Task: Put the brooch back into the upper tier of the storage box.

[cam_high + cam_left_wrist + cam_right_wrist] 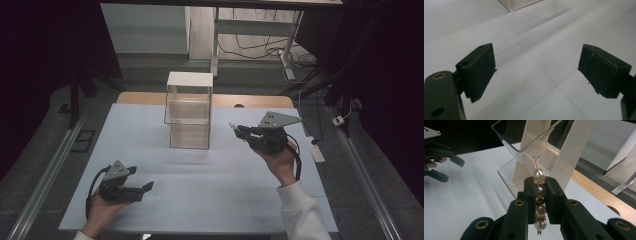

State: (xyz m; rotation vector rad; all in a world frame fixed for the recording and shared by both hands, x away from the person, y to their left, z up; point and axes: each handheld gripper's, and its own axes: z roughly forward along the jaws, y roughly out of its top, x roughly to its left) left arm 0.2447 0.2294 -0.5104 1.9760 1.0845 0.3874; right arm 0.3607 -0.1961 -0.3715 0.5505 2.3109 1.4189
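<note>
The right gripper has its fingers clamped on a pearl hair clip, held up near the tabletop's right edge beside the clear stacked boxes. Pickup looks done; placing it inside remains. The left gripper rests near the front-left corner, fingers apart and empty.

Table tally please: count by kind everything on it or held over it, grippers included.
Grippers: 2 (left gripper, right gripper)
Clear stacked drawer boxes: 2
Pearl hair clip: 1
Total: 5
</note>
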